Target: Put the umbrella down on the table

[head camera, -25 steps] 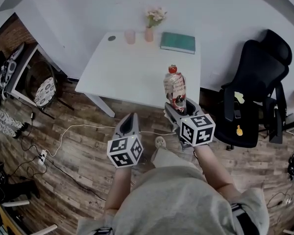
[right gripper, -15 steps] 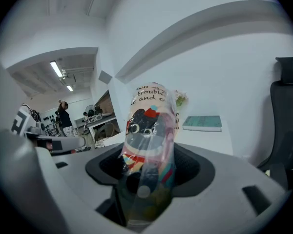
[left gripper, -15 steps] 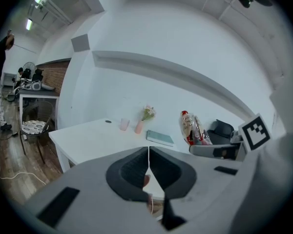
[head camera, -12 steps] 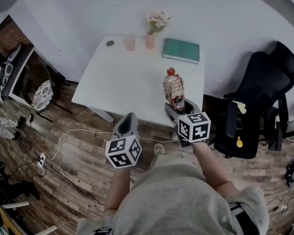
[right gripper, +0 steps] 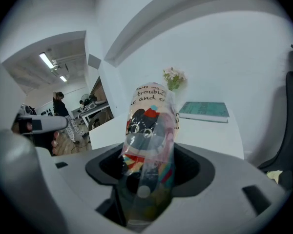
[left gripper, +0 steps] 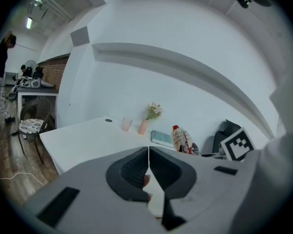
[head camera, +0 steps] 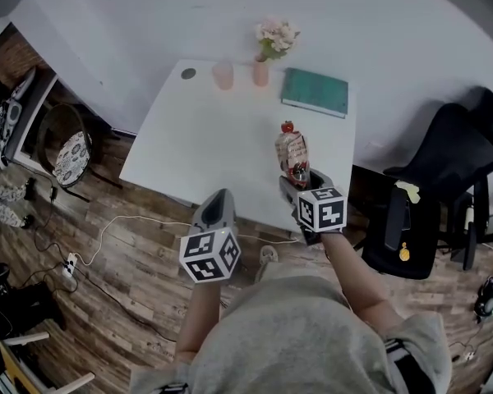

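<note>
The folded umbrella (head camera: 292, 150), in a clear patterned sleeve with a red tip, stands upright in my right gripper (head camera: 301, 179), whose jaws are shut on its lower part. It hangs over the near right part of the white table (head camera: 205, 138). In the right gripper view the umbrella (right gripper: 149, 140) fills the space between the jaws of the right gripper (right gripper: 146, 179). My left gripper (head camera: 219, 201) is shut with nothing in it, just short of the table's near edge. The left gripper view shows the left gripper (left gripper: 148, 152) with its jaws pressed together and the umbrella (left gripper: 180, 139) off to the right.
At the table's far edge stand a pink cup (head camera: 223, 75), a vase of flowers (head camera: 263, 68) and a green book (head camera: 315, 93). A black office chair (head camera: 444, 187) is close on the right. A white cable (head camera: 123, 220) lies on the wooden floor.
Both grippers have moved forward toward the table. The umbrella has come lower and now stands over the table's near right part instead of in front of its edge.
</note>
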Motion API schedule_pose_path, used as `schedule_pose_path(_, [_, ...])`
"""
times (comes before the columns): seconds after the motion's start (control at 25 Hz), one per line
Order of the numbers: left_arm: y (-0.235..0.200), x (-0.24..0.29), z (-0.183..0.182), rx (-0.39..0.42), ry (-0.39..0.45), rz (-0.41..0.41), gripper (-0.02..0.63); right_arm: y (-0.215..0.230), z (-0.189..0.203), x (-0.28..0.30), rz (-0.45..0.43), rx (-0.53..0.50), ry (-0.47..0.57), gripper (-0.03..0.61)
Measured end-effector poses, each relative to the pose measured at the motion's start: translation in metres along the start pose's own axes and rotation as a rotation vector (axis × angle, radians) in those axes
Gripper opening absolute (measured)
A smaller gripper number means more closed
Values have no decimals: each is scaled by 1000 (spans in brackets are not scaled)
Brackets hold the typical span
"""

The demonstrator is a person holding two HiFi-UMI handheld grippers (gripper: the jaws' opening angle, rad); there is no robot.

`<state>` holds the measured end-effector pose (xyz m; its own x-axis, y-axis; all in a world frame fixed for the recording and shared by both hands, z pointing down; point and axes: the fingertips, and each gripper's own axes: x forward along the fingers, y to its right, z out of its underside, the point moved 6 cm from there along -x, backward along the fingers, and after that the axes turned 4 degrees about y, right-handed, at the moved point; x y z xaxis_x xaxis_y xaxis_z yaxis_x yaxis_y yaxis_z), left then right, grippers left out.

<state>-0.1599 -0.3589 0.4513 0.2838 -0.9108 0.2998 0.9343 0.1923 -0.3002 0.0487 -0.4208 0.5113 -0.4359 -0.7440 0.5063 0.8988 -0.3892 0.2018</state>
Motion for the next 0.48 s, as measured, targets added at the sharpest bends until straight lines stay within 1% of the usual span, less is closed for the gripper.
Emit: schedule_pose_path(0.48, [-15, 38, 5, -14, -50, -14, 9, 25, 17, 67, 23, -20, -152, 273])
